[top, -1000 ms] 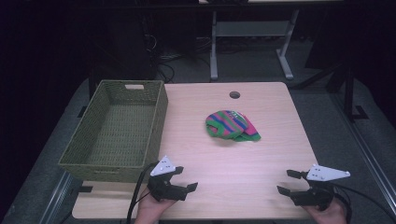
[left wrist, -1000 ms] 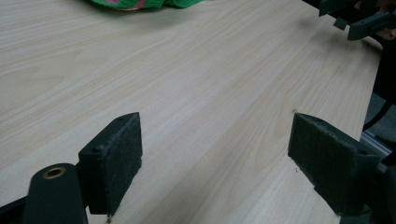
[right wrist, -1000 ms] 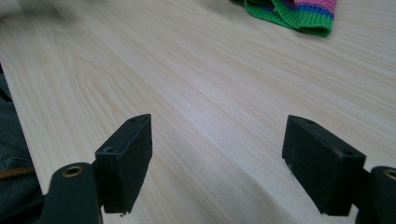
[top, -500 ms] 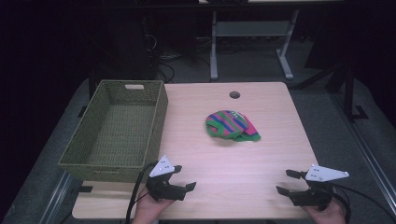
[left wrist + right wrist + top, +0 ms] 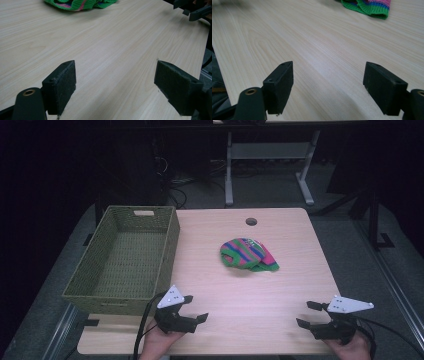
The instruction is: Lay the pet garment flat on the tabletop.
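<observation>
The striped knit hat (image 5: 247,254) is lying crumpled near the middle of the table (image 5: 280,295), just right of the green woven basket (image 5: 125,260). Well nearer the person than the hat, the left gripper (image 5: 192,310) and right gripper (image 5: 306,314) are hovering with jaws spread wide, gripping nothing.

We see the hat (image 5: 80,3) cut off by the top edge in both gripper views; the hands (image 5: 159,346) leave the bottom edge.
</observation>
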{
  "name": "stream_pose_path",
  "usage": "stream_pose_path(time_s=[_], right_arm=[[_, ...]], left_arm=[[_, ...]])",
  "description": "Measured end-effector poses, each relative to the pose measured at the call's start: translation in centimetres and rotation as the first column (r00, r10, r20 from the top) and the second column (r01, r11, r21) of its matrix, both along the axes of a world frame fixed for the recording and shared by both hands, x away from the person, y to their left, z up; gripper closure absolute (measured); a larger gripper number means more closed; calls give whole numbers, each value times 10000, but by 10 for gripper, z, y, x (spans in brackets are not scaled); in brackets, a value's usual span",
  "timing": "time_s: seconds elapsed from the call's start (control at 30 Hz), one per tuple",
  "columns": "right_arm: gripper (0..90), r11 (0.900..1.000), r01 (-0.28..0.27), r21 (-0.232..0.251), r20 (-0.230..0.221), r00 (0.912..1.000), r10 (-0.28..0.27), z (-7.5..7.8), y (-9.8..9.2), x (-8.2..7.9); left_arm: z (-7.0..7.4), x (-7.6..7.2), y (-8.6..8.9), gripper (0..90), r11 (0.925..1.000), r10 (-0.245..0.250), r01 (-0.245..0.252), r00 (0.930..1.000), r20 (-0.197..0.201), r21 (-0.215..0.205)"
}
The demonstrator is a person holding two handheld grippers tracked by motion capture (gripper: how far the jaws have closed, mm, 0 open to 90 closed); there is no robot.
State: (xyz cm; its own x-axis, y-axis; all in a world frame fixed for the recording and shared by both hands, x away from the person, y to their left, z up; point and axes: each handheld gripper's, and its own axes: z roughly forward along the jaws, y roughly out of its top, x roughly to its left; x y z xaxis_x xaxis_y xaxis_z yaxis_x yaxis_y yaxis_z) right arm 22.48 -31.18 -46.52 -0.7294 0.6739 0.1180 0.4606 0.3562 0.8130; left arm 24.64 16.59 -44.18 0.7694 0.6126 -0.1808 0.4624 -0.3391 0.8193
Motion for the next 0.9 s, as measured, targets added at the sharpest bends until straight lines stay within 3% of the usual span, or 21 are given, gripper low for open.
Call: stream_pose_path(time_s=[0.17,0.47,0.73,0.9], right_arm=[[229,10000,32,79,-258,9997,-30,0,-1,10],[240,9976,-611,-339,-50,9981,609,11,17,25],[239,9920,-1030,-725,-103,9947,1026,20,34,32],[239,9899,-1258,-647,-59,9920,1257,30,41,40]], left_arm=[[-3,3,-2,173,9999,-35,37,9999,-122,154],[-2,2,-4,173,9996,-134,135,9999,-31,262],[-1,4,-5,173,9999,-57,57,10000,15,96],[-1,7,-2,173,9999,19,-19,10000,-23,-122]])
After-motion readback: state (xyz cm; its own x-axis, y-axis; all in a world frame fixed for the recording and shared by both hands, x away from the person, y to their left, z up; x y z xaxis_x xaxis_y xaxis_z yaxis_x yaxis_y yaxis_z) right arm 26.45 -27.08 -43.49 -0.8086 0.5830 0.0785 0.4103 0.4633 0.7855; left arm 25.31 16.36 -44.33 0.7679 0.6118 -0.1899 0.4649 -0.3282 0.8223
